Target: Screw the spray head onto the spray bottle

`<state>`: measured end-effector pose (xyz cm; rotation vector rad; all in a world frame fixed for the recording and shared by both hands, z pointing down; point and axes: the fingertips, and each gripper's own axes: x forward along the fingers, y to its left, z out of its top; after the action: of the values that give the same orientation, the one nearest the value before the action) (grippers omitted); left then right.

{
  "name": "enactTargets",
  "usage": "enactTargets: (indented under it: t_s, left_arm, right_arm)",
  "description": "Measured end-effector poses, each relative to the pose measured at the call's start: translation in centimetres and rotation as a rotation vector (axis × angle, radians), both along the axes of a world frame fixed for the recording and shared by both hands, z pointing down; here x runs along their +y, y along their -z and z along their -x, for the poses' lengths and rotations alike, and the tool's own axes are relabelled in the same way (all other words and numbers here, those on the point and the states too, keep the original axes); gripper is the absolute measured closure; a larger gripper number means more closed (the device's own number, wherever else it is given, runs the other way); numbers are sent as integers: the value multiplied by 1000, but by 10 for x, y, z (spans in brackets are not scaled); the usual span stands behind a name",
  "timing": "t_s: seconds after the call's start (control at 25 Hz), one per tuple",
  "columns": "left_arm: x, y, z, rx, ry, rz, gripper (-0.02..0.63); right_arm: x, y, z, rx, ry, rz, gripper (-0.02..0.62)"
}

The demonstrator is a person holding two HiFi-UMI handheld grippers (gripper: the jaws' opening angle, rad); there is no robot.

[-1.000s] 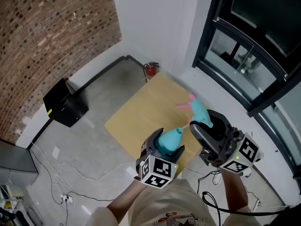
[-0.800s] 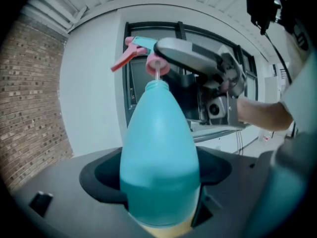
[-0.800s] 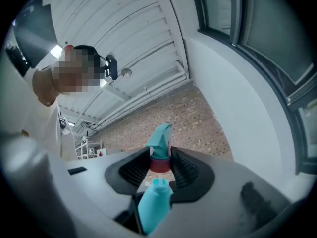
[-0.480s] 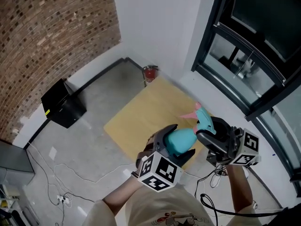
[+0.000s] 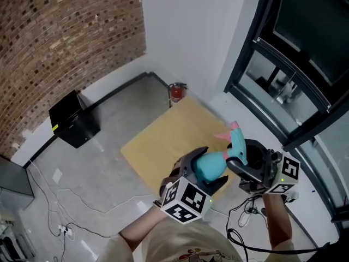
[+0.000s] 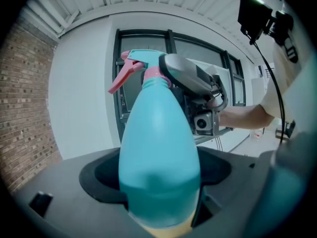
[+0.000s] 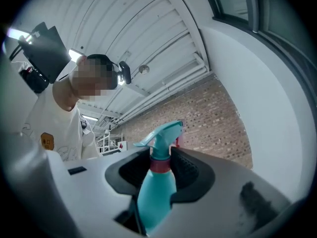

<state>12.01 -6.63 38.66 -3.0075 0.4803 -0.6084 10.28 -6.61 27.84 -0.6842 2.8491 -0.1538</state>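
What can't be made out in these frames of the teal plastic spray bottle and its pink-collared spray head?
- How far the pink-collared spray head is screwed onto the teal plastic spray bottle: the collar hides the threads, and the right gripper covers the collar in the left gripper view.
- Bottle base: buried in the left gripper in every view.
- Small red object: too small to identify in the head view.

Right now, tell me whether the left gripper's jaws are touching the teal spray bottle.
Touching. In the left gripper view the left gripper has its jaws pressed against both sides of the spray bottle, no gap visible.
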Motion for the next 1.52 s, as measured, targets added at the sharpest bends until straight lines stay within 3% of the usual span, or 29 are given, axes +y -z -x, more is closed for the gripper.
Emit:
enactTargets:
  t_s: [0.36, 0.68, 0.84, 1.2, 1.36, 1.52]
  left_arm:
    - [-2, 3, 3, -73, 10, -61, 179]
    - [13, 23, -9, 78, -34, -40, 179]
    - [20, 35, -11, 135, -64, -57, 180]
    - [19, 45, -12, 179, -53, -122, 180]
    - [17, 49, -14, 233, -53, -115, 181]
    - [11, 57, -11, 278, -60, -115, 181]
  right_arm:
    - [6, 1, 6, 155, -21, -61, 463]
    - [11, 12, -13, 40, -9, -21, 463]
    - [18, 16, -18, 40, 17, -34, 463]
    - [20, 21, -15, 147, -26, 0, 460]
    - [19, 20, -24, 240, -59, 23, 388]
    - [20, 21, -36, 367, -74, 53, 370]
